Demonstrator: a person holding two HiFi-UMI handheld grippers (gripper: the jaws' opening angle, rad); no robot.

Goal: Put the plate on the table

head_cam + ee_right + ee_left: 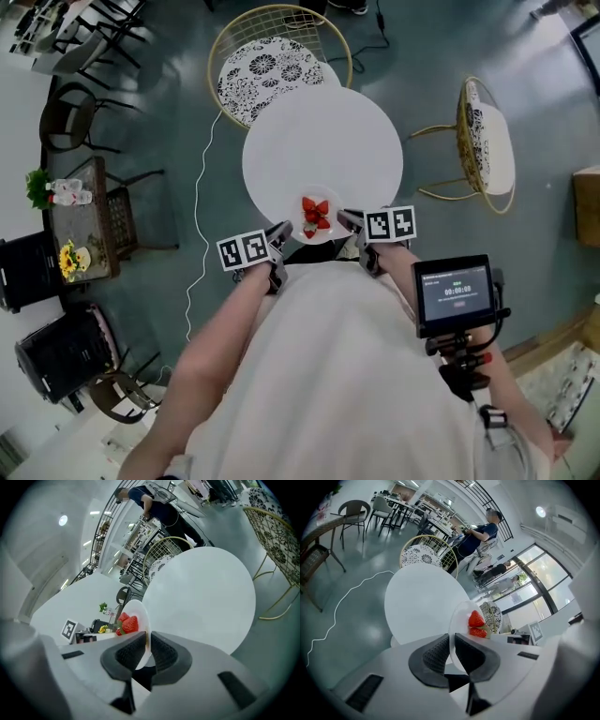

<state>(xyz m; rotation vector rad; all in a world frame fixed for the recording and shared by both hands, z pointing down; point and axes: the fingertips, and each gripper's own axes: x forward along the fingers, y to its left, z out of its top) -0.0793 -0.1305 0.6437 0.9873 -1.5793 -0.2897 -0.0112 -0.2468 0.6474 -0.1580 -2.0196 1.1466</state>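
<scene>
Both tongs [451, 640] [146, 640] tight on plate [460, 616]

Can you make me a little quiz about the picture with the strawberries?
1. What lies on the plate?
A. strawberries
B. grapes
C. bread
2. True or false: the left gripper and the right gripper each pinch the plate's rim with their fingers.
3. What shape is the table?

Key: 1. A. 2. True. 3. Round.
</scene>
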